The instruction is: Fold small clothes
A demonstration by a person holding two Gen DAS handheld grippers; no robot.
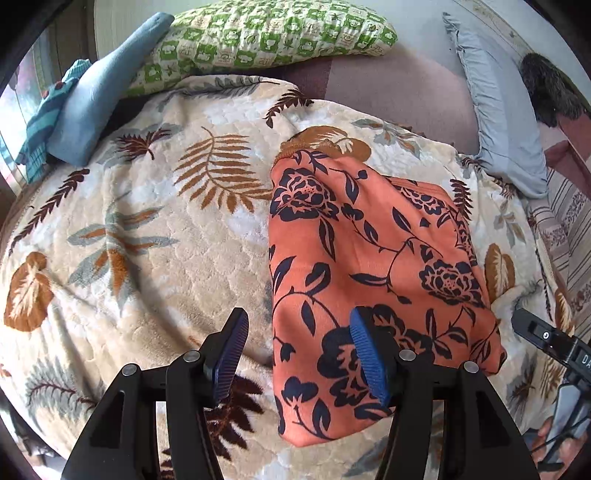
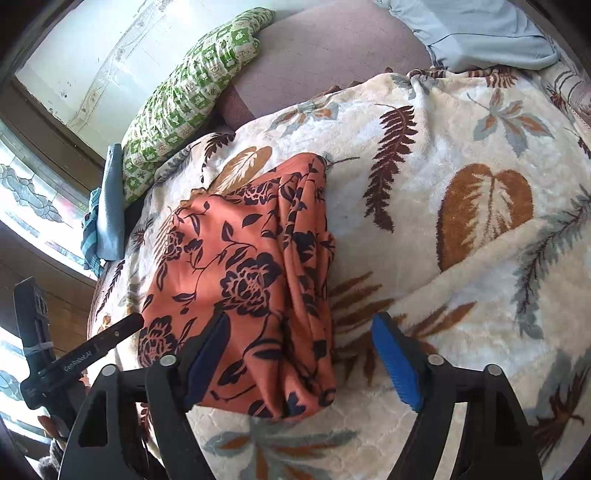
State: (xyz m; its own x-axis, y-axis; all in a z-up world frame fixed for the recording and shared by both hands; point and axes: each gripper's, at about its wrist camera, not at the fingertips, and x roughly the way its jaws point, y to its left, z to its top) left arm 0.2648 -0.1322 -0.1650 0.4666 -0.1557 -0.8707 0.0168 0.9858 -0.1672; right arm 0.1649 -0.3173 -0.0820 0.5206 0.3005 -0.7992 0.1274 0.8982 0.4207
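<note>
While both hand-held grippers hang over the bed, a folded orange garment (image 1: 373, 266) printed with dark navy roses lies on a cream fleece blanket (image 1: 140, 258) patterned with brown and grey leaves. It is folded into a compact, roughly rectangular bundle, with the stacked layered edges showing along its right side in the right wrist view.

From the left wrist view, the left gripper (image 1: 299, 354) has its blue ribbed pads spread wide apart, holding nothing; one pad sits over the garment's near left part, the other over bare blanket just beside the fold. The right gripper (image 2: 301, 354) is likewise spread wide and empty (its pads straddle the garment's near right corner, one over orange cloth, one over blanket). Whether either pad actually touches the cloth cannot be told.

Toward the head of the bed sits a green-and-white checked pillow (image 1: 266, 33), with a pale blue pillow (image 1: 506, 122) off to the right. At the far left edge, a folded blue cloth (image 1: 99, 92) rests on a teal striped one (image 1: 48, 122).
</note>
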